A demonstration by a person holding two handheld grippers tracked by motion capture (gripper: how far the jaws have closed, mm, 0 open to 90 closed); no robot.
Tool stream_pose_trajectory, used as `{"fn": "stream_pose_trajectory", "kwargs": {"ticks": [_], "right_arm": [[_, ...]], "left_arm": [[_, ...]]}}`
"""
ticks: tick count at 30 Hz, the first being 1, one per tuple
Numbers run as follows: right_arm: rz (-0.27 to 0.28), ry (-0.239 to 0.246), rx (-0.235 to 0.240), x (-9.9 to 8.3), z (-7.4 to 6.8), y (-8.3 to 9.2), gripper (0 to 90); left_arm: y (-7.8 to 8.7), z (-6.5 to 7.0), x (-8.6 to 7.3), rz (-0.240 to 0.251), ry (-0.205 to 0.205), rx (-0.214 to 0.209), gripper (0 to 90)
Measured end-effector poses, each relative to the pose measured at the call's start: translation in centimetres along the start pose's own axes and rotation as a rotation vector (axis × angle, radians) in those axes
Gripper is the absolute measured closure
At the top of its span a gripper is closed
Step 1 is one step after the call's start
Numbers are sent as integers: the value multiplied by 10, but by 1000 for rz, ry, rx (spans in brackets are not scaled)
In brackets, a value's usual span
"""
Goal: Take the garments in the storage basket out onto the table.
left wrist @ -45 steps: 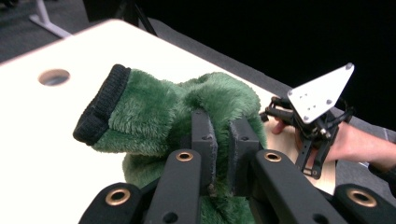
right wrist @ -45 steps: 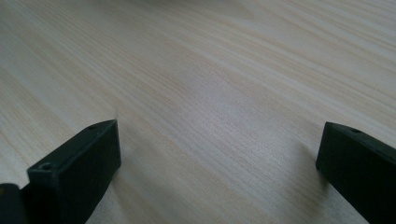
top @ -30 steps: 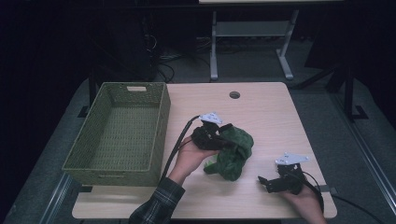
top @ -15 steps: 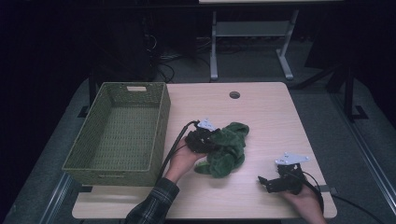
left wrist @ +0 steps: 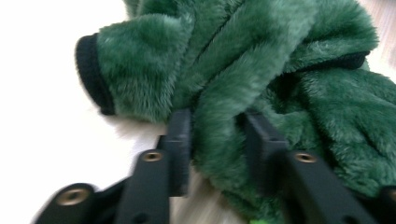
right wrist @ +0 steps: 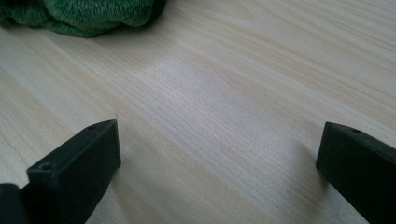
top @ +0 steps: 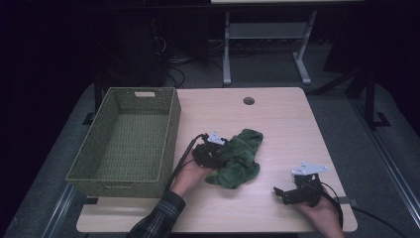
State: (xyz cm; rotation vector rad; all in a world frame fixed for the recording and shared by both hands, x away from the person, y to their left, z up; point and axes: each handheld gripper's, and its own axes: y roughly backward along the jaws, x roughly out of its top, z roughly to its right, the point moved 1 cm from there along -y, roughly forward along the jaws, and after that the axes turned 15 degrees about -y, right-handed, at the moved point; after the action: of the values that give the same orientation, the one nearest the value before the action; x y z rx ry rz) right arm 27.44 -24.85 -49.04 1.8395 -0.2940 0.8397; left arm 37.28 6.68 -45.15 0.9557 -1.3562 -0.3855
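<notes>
1. The pale wooden table (top: 287,119) carries everything here, and the big green woven rectangular basket (top: 124,139) sits empty on the far side of the left gripper (top: 210,151) from the cloth.
2. Right in the middle, the dark green fluffy fleece garment with black trim (top: 237,158) lies bunched on the tabletop. It looks soft, light and floppy, so it should drape and trail when lifted rather than hold shape.
3. The left gripper (left wrist: 217,140) has a thick fold of that fleece (left wrist: 261,70) pinched between its jaws, with the rest of the pile bulging just ahead of it. A bunched fold is the sensible place to grab; a loose edge could slip.
4. The right gripper (top: 289,193) rests low near the table's front edge with jaws spread wide (right wrist: 217,154), nothing between them, and the fleece (right wrist: 84,14) is ahead and well apart.
</notes>
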Motion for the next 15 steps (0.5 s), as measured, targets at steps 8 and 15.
{"fn": "stream_pose_trajectory", "kwargs": {"ticks": [8,15], "right_arm": [[-1,-1,1,0,0,0,0],[1,-1,0,0,0,0,0]], "left_arm": [[27,8,9,66,-3,-22,474],[47,24,23,133,-34,-68,490]]}}
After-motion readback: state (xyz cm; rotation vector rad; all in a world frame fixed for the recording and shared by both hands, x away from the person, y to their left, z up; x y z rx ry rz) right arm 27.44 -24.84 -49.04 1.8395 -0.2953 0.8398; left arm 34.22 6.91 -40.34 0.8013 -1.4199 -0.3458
